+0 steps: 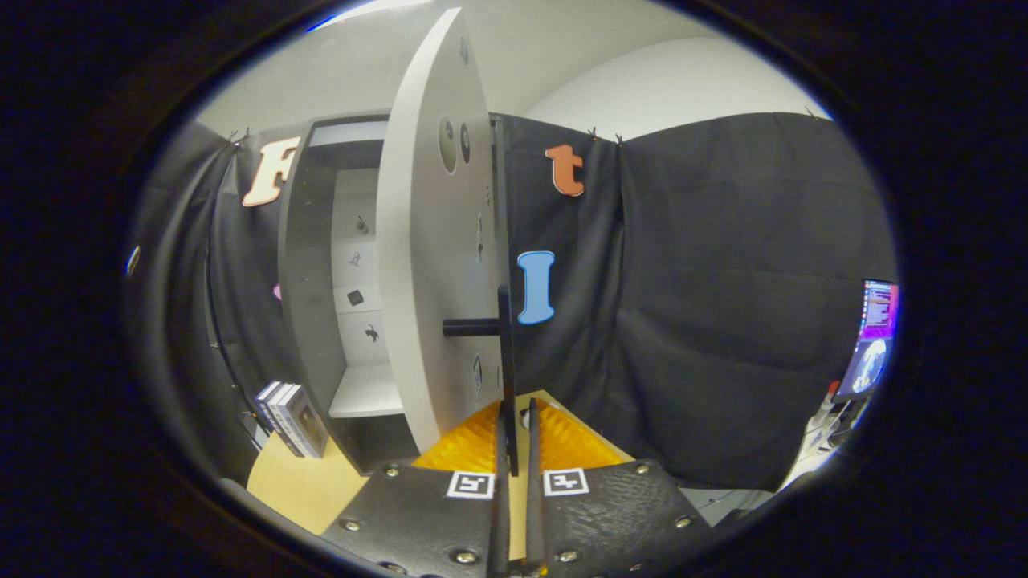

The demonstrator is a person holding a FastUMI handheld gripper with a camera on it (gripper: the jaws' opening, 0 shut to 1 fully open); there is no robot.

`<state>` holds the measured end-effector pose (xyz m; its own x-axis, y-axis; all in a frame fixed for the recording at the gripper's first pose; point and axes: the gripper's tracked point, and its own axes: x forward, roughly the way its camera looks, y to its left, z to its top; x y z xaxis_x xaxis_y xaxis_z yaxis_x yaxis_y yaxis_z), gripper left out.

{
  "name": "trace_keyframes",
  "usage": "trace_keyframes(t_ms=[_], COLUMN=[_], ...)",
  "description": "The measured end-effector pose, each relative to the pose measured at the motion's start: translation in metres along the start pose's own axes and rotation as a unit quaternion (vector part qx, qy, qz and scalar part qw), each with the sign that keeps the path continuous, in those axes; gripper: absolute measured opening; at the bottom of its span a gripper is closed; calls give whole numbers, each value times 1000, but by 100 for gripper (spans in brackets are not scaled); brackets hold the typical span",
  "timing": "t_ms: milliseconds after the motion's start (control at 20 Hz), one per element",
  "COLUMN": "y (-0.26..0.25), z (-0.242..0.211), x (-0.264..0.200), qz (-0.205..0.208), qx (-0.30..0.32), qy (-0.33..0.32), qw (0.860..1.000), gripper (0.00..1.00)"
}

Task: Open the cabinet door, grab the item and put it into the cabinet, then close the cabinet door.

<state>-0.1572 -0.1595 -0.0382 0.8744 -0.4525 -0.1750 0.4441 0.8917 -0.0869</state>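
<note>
- Far left, about 8 o'clock from the fingers: small stack of boxes [291, 417] upright on the wooden table [301, 490], just beside the cabinet's left wall. Probably the item to stow; not grabbed, not inside.
- Cabinet [309, 265] stands on the table, at 10–11 o'clock of the fingers. Interior open to view, pale shelf [365, 391] low inside, bare as far as I can see. Small dark marks on the back panel, too small to tell what.
- Cabinet door [430, 257] swung well open, seen nearly edge-on, right ahead at 12 o'clock. Black handle [491, 327] sticks out of its face, just above the fingertips.
- Gripper [515, 417]: fingers nearly together, thin gap only, handle's vertical bar runs down toward that gap. Clamped on it or not: cannot tell.
- Progress call: step one (open door) looks done or nearly so. Left: let go of handle, grab item, put it on shelf, shut door.
- Right, 2–3 o'clock: black cloth booth wall [723, 305], pale room wall [666, 80] above it.
- Far right, 3–4 o'clock: lit monitor [875, 337], clutter below it blurred.
</note>
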Motion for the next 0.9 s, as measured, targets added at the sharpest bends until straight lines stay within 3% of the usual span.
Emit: trace_keyframes(t_ms=[350, 600, 900], y=[-47, -79, -72], z=[0, -5, -15], x=[-9, -12, -12], qz=[-13, -46, -48], qx=[9, 14, 13], qy=[9, 9, 14], qw=[1000, 999, 999], gripper=[8, 8, 8])
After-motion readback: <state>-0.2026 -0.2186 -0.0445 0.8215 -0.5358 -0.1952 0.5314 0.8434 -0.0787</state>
